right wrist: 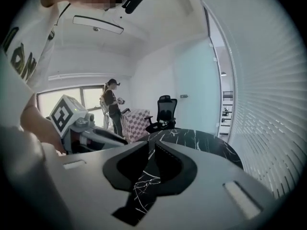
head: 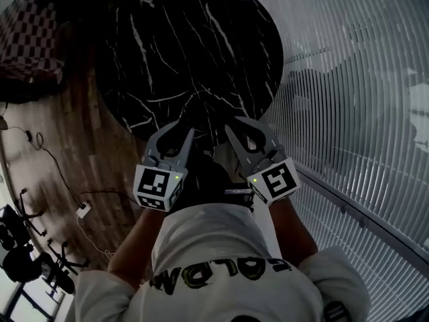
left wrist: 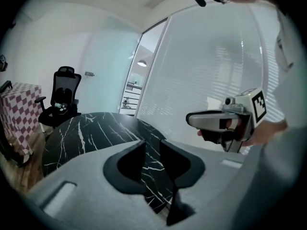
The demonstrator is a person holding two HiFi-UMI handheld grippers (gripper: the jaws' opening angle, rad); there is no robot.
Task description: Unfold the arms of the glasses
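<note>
While both grippers hover side by side over the near edge of the round black marble table (head: pixel 167 59), we see the left gripper (head: pixel 184 127) with its jaws a narrow gap apart, only veined marble showing between them. The right gripper (head: pixel 236 123) likewise has its jaws slightly parted and clasps nothing. We cannot make out the glasses on the dark tabletop in any view. Beyond the table stand a black office chair (left wrist: pixel 64 92) and a checked cloth (head: pixel 27 25). Slatted blinds (head: pixel 355 79) run along the right side.
</note>
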